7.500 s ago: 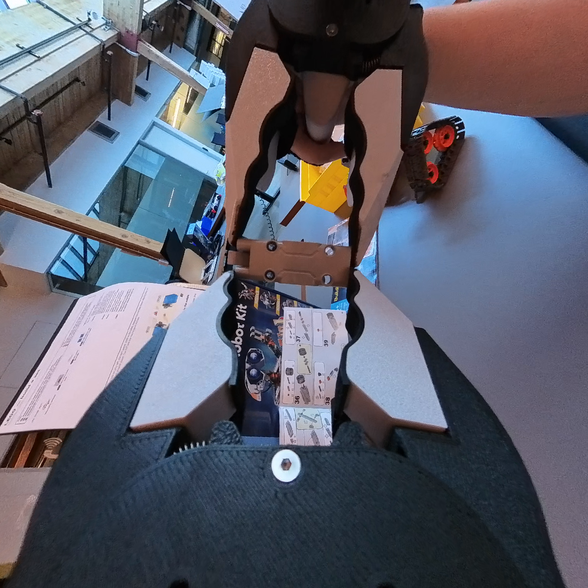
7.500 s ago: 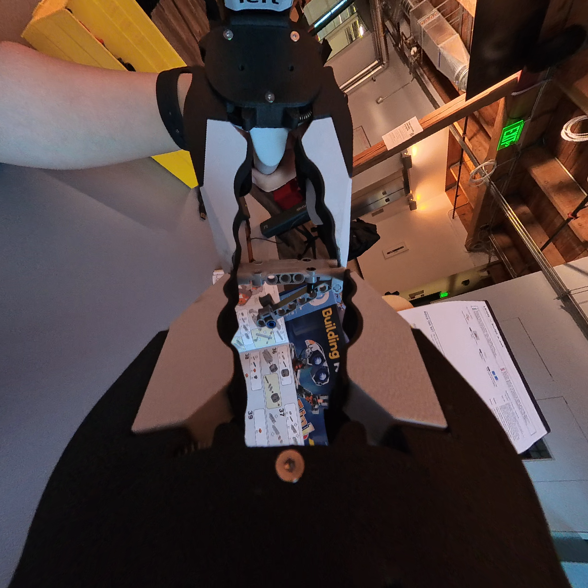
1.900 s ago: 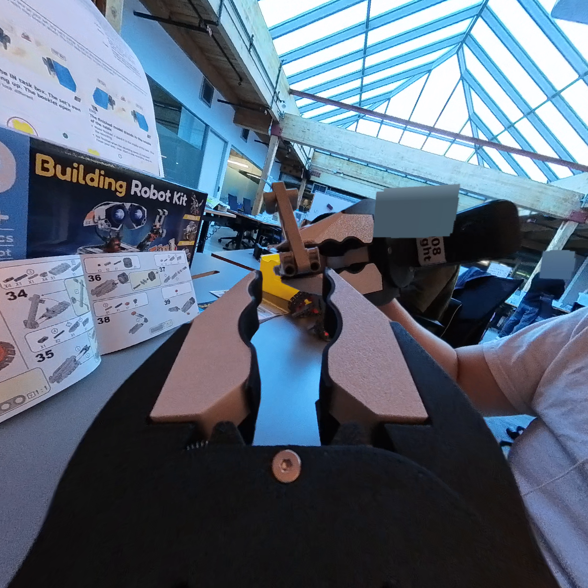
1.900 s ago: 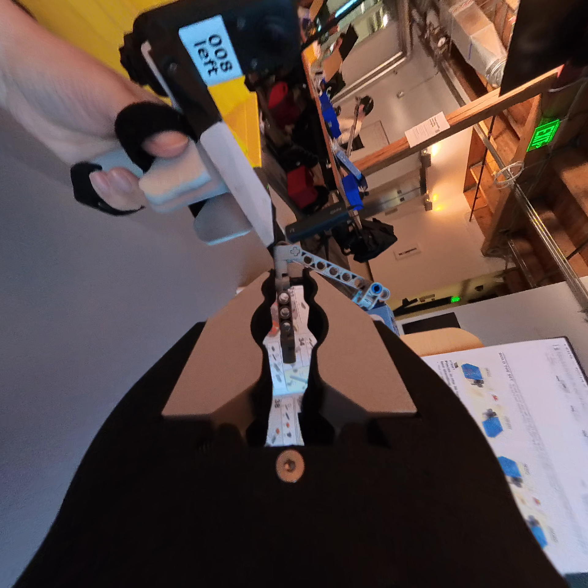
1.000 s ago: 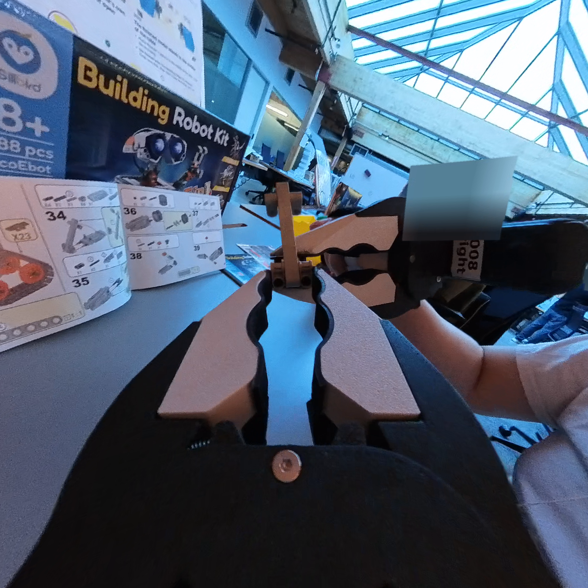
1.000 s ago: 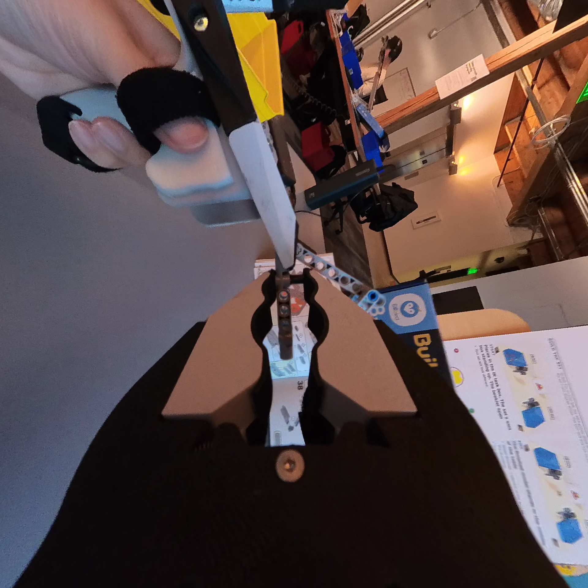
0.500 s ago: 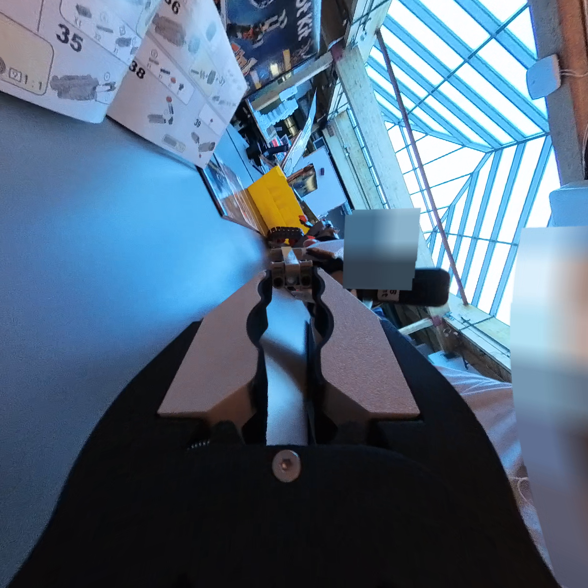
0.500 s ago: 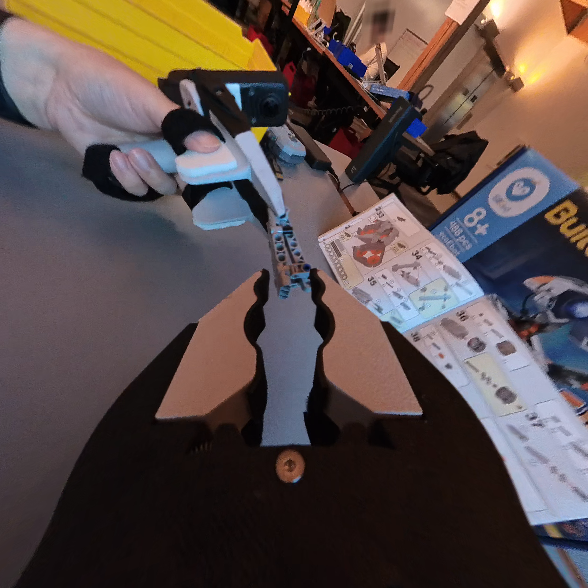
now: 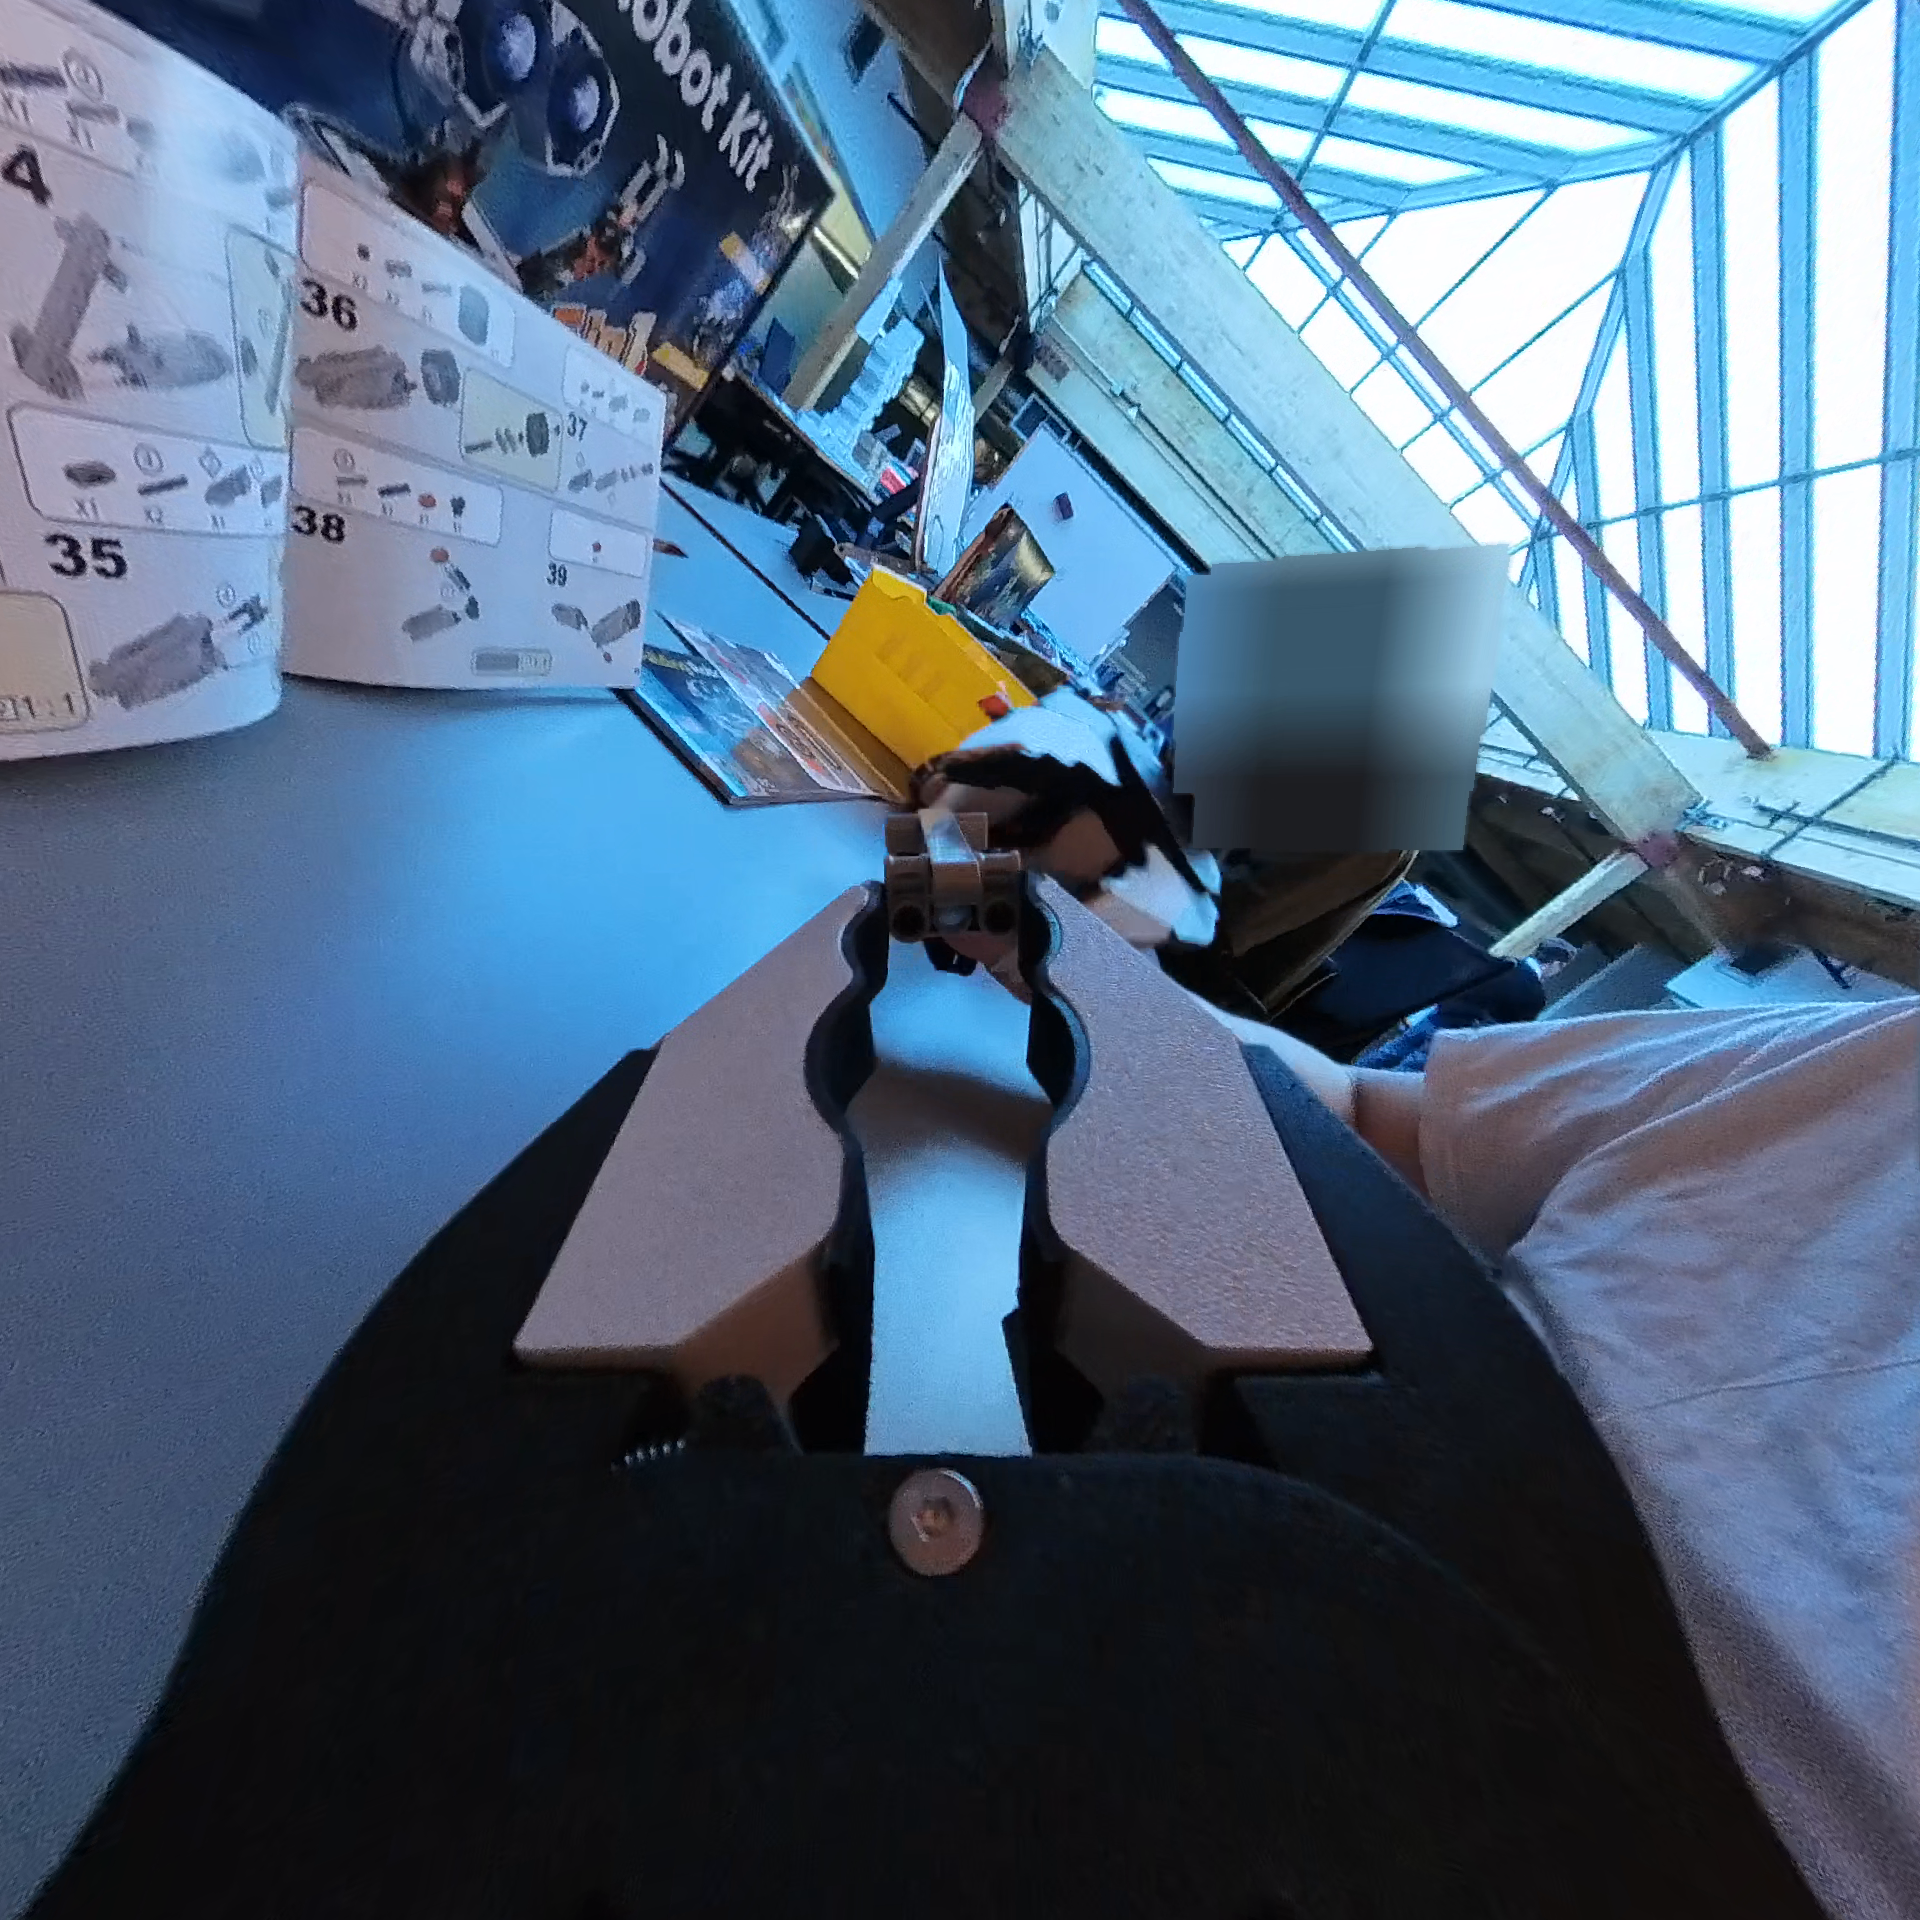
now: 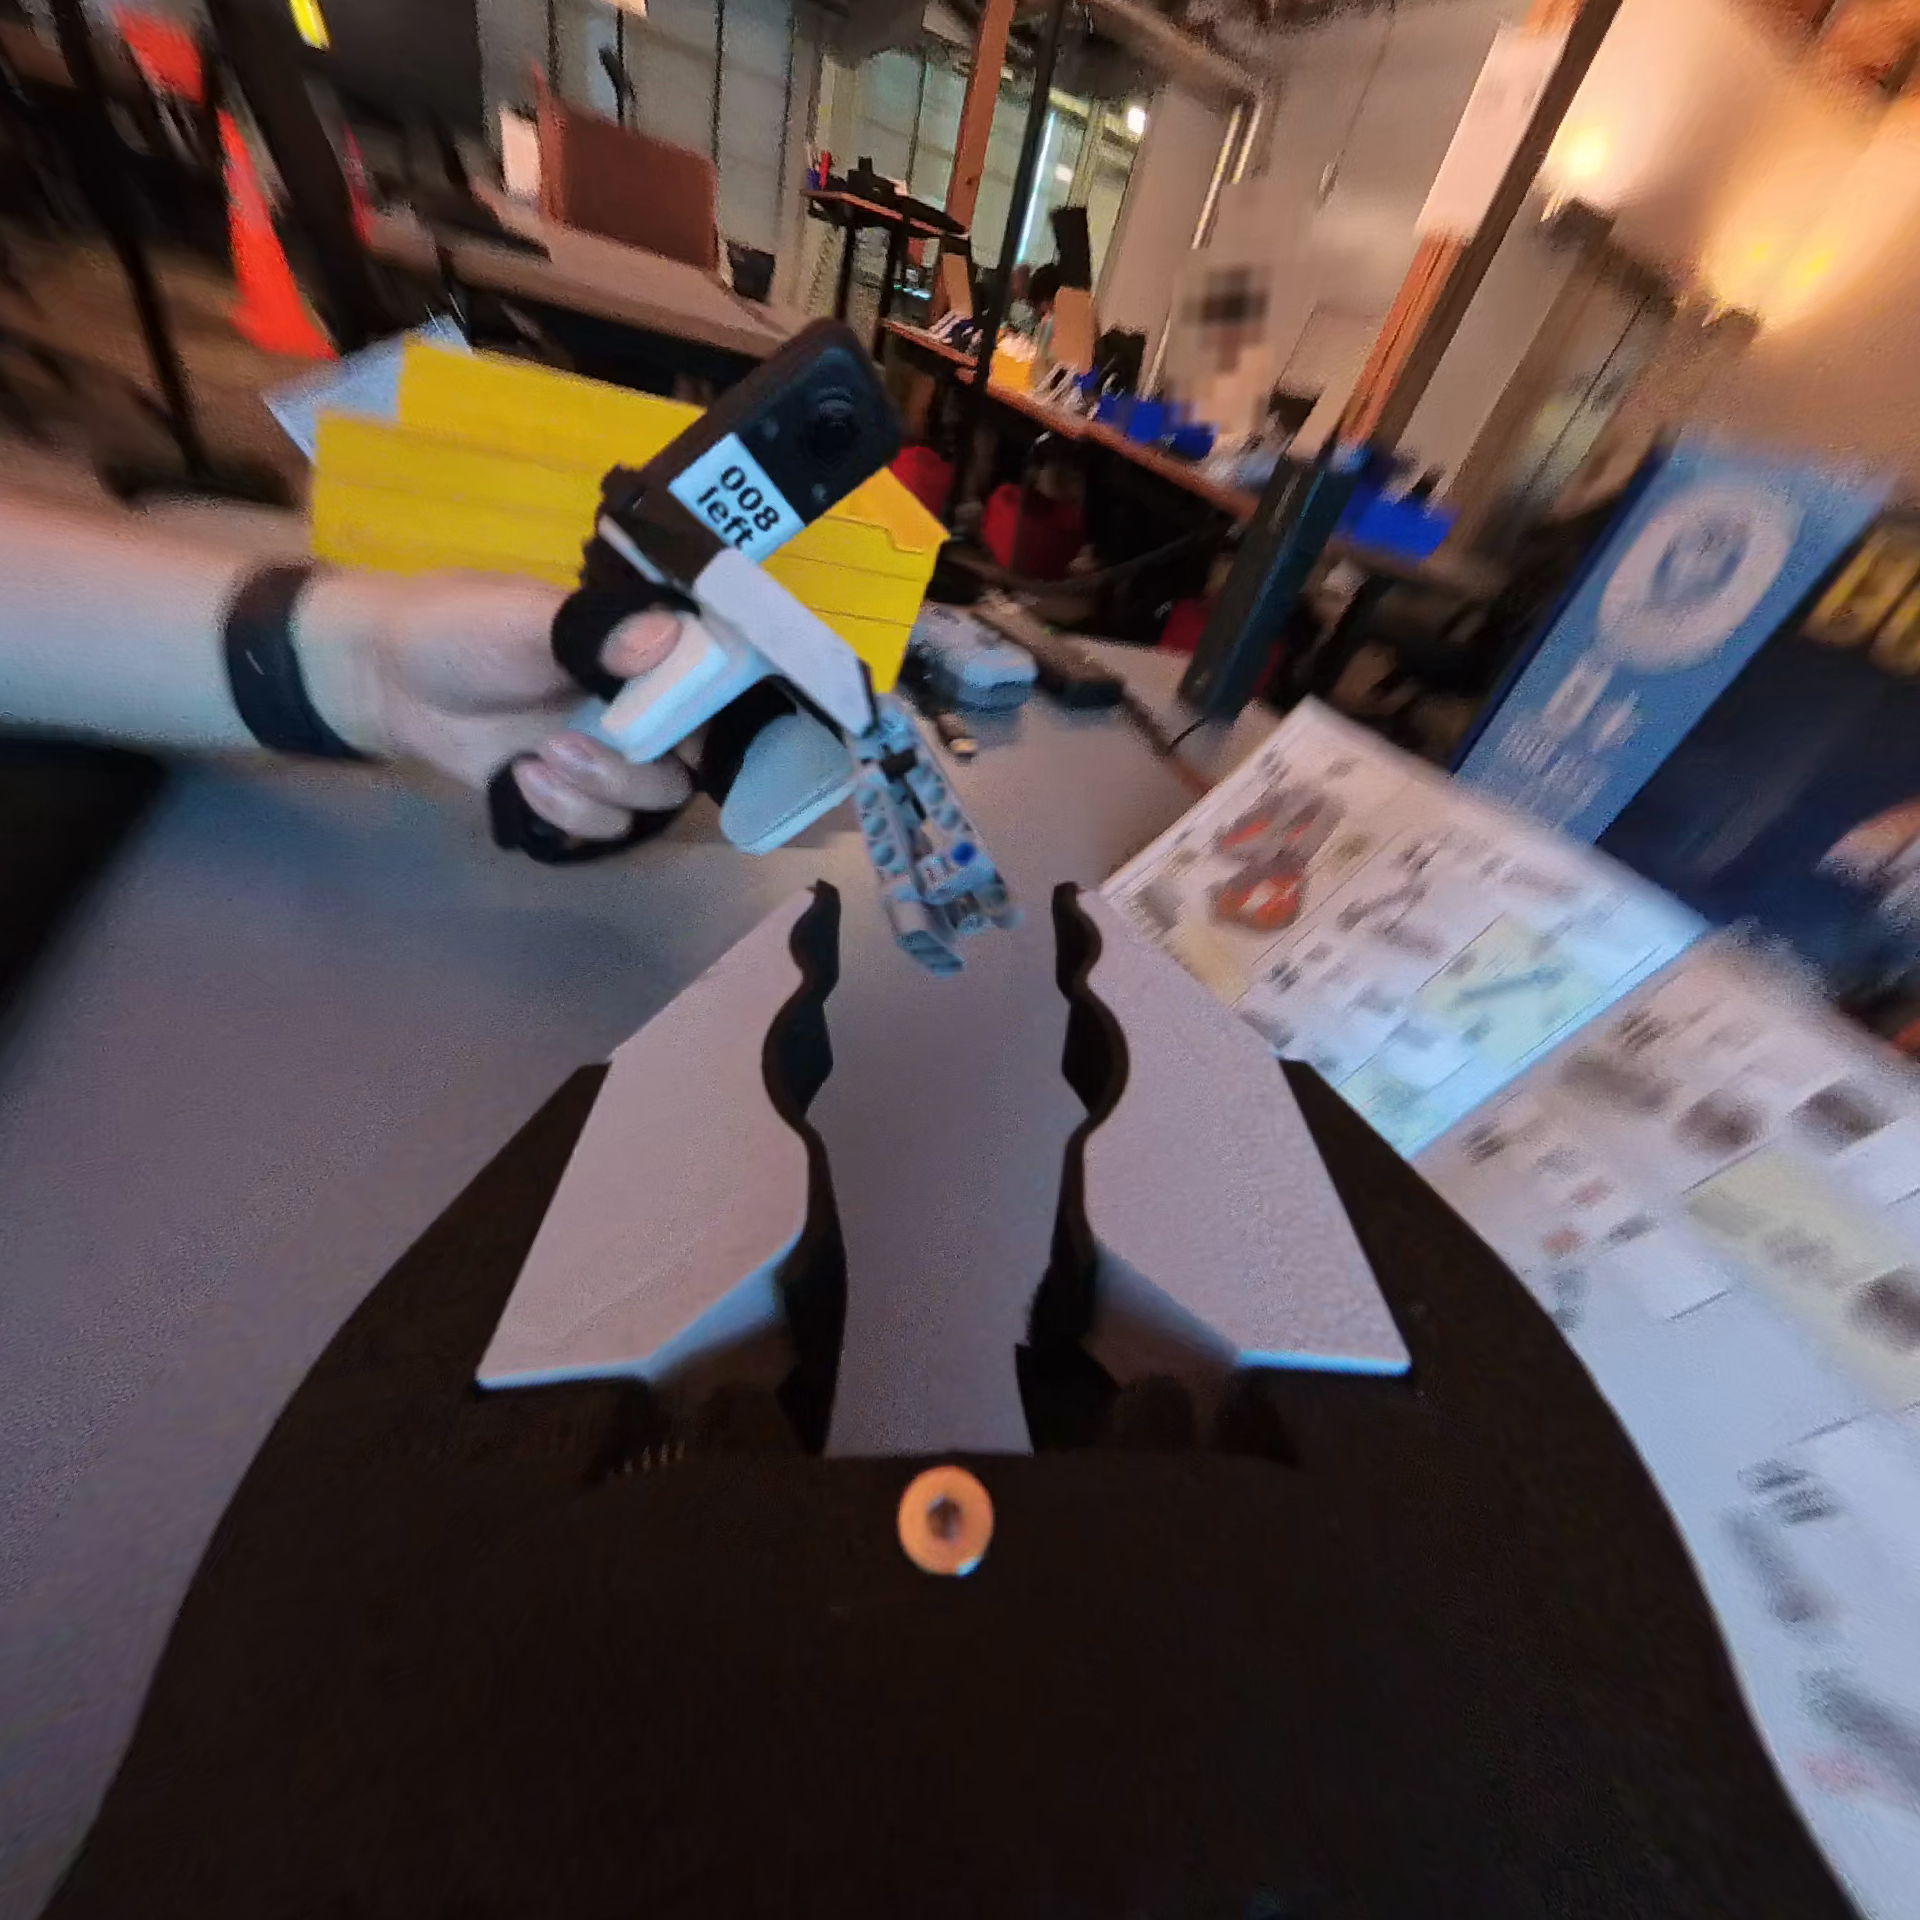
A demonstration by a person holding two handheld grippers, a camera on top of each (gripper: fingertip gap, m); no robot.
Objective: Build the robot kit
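My left gripper (image 9: 951, 920) is shut on a small grey brick assembly (image 9: 951, 883) pinched at its fingertips, held above the grey table (image 9: 312, 935). In the right wrist view the left gripper (image 10: 868, 727) holds that assembly (image 10: 925, 842) pointing down, a perforated grey beam with a blue pin. My right gripper (image 10: 945, 904) is open and empty. The assembly's lower end hangs just beyond the gap between its fingertips, not touching them. The right gripper (image 9: 1039, 821) shows blurred just behind the assembly in the left wrist view.
An open instruction booklet (image 10: 1403, 956) lies on the table at the right, with a dark blue kit box (image 10: 1704, 665) standing behind it; both show at the upper left in the left wrist view, booklet (image 9: 457, 499) and box (image 9: 623, 156). A yellow bin (image 10: 499, 488) stands behind the left hand. One gripper's finger ends stand about 5 centimetres off the other's.
Both grippers held the assembly a second ago. My right gripper has opened, let go and drawn back a little. My left gripper keeps the assembly, and both views have swung round.
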